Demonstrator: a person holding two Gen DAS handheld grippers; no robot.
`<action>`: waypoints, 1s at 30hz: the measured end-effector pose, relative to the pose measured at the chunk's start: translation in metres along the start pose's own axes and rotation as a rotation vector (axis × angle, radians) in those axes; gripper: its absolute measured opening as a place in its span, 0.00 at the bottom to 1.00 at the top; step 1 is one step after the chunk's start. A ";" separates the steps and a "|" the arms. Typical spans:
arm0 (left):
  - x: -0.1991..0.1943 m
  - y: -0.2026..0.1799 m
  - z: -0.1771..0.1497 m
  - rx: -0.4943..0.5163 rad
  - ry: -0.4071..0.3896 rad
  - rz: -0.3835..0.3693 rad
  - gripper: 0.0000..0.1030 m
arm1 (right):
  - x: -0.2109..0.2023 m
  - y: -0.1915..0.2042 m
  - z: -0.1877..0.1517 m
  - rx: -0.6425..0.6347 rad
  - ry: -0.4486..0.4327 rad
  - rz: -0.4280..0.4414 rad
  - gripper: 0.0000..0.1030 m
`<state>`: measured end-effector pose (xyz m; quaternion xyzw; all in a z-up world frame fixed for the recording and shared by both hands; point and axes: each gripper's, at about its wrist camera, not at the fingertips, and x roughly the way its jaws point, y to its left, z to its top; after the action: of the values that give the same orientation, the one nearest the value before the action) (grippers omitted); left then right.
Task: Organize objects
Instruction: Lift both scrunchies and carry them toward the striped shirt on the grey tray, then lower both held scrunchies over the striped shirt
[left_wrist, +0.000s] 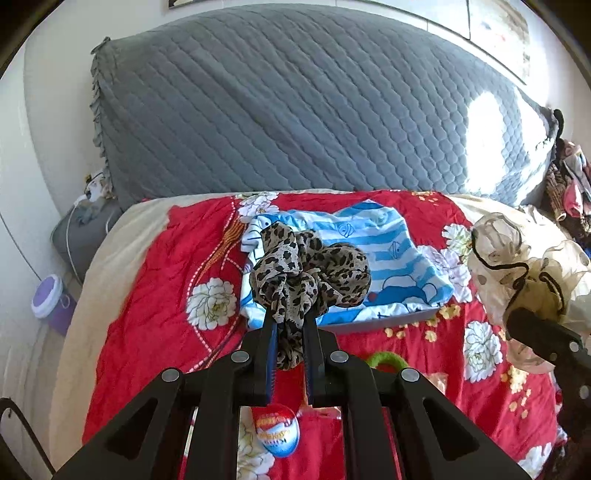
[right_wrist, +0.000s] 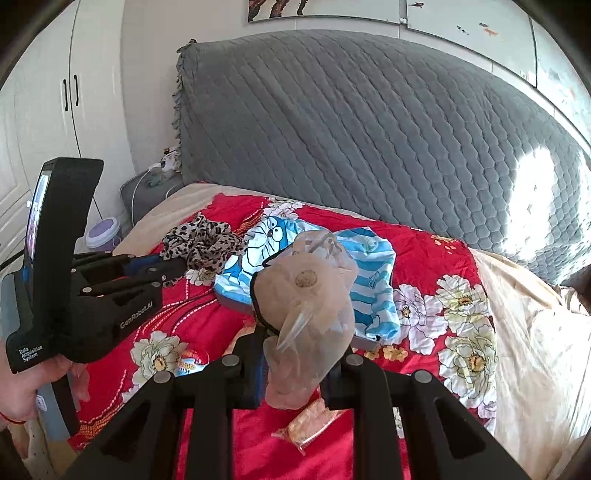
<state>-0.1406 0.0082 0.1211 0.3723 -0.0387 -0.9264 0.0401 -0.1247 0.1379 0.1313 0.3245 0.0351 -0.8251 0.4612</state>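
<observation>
My left gripper (left_wrist: 290, 314) is shut on a leopard-print scarf (left_wrist: 310, 269), which bunches up just past the fingertips and hangs down between them. Beyond it, a blue-and-white striped cartoon garment (left_wrist: 391, 251) lies over a flat grey box (left_wrist: 406, 319) on the bed. My right gripper (right_wrist: 299, 343) is shut on a sheer beige cloth with black trim (right_wrist: 306, 306), which drapes over the fingers and hides their tips. In the right wrist view the left gripper (right_wrist: 177, 267) holds the scarf (right_wrist: 207, 243) to the left of the striped garment (right_wrist: 369, 280).
The bed wears a red floral spread (left_wrist: 155, 280) and a grey quilted headboard (left_wrist: 295, 110). An egg-shaped packet (left_wrist: 277, 432), a green ring (left_wrist: 384, 360) and a clear snack bag (right_wrist: 310, 424) lie near me. A purple bin (left_wrist: 51, 299) stands on the left, piled clothes (left_wrist: 569, 184) on the right.
</observation>
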 end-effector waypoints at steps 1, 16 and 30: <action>0.004 0.001 0.003 0.004 -0.003 -0.002 0.12 | 0.004 0.001 0.001 -0.004 -0.001 -0.003 0.21; 0.081 -0.001 0.032 0.034 0.032 -0.015 0.12 | 0.077 -0.013 0.039 0.031 0.030 -0.018 0.21; 0.130 0.039 0.087 0.007 0.005 -0.023 0.12 | 0.123 -0.043 0.099 0.017 0.128 -0.058 0.21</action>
<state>-0.2923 -0.0405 0.0986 0.3752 -0.0377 -0.9258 0.0281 -0.2535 0.0362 0.1292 0.3792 0.0671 -0.8160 0.4310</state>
